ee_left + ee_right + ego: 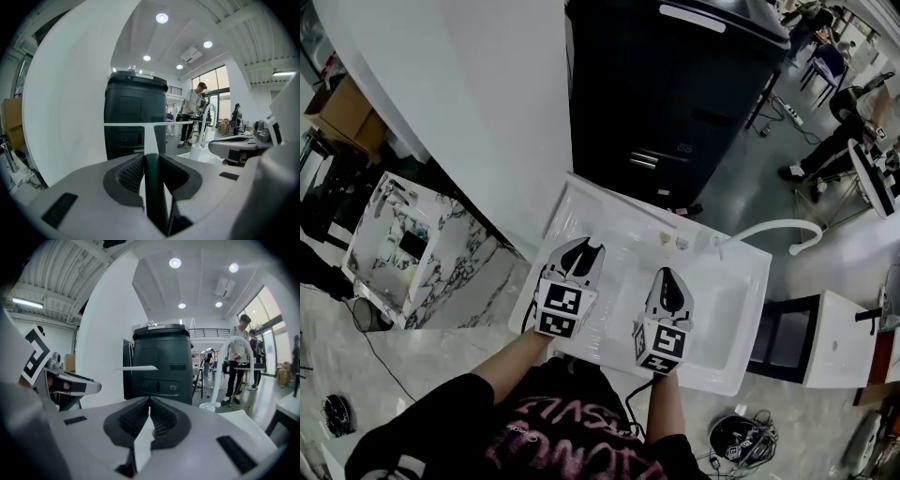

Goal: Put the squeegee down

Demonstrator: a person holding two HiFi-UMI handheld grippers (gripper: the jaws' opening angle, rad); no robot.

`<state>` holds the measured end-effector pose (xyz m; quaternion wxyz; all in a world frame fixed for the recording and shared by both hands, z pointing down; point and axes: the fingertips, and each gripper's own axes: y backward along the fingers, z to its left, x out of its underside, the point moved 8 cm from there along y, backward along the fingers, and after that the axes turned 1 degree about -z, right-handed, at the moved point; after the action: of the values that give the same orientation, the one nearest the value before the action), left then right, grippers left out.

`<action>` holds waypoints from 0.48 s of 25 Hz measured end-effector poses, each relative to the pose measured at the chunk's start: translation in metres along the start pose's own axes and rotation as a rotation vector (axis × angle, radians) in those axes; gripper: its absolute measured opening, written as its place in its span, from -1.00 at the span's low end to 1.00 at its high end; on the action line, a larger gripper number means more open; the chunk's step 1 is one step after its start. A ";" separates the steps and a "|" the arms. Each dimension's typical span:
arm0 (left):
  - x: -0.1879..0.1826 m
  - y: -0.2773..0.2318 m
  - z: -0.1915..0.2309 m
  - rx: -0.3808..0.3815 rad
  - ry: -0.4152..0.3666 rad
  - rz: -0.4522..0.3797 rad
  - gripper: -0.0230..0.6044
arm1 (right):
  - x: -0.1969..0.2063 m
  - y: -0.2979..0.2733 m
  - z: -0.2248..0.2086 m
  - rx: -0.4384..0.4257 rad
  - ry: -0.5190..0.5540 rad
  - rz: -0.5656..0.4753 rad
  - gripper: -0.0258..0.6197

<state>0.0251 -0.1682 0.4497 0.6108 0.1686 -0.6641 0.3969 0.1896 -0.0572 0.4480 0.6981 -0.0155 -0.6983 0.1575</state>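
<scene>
The squeegee (154,187) has a dark handle, a white stem and a thin white crossbar blade at the top. My left gripper (150,157) is shut on the handle and holds it upright. In the right gripper view, the blade (138,367) shows as a white bar in front of the dark bin. In the head view, the left gripper (581,251) hovers over the left part of the white sink unit (609,220), where the white squeegee is hard to make out. My right gripper (667,277) hangs beside it, jaws closed (150,401), with only a white sliver showing in the gap.
A curved white faucet (787,227) rises at the sink's back right, with the basin (722,309) in front of it. Behind the sink stands a tall dark bin (675,84), next to a white curved wall (469,112). A marble-patterned stand (394,244) is on the left. People (192,108) stand farther back.
</scene>
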 end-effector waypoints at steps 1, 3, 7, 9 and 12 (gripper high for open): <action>0.002 -0.002 0.001 -0.002 0.003 0.007 -0.63 | 0.002 -0.001 -0.001 -0.002 -0.002 0.006 -0.85; 0.008 -0.005 0.002 -0.007 0.010 0.023 -0.63 | 0.007 -0.003 -0.002 -0.006 -0.005 0.019 -0.85; 0.016 -0.010 0.000 -0.011 0.019 0.051 -0.63 | 0.013 -0.005 -0.005 -0.009 -0.018 0.036 -0.85; 0.015 -0.012 -0.001 -0.013 0.013 0.051 -0.62 | 0.014 -0.007 -0.006 -0.011 -0.020 0.036 -0.85; 0.015 -0.015 -0.002 -0.018 0.001 0.052 -0.63 | 0.016 -0.010 -0.008 -0.014 -0.023 0.041 -0.85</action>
<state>0.0344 -0.1724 0.4686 0.6023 0.1455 -0.6715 0.4064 0.1990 -0.0609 0.4659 0.6864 -0.0329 -0.7070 0.1670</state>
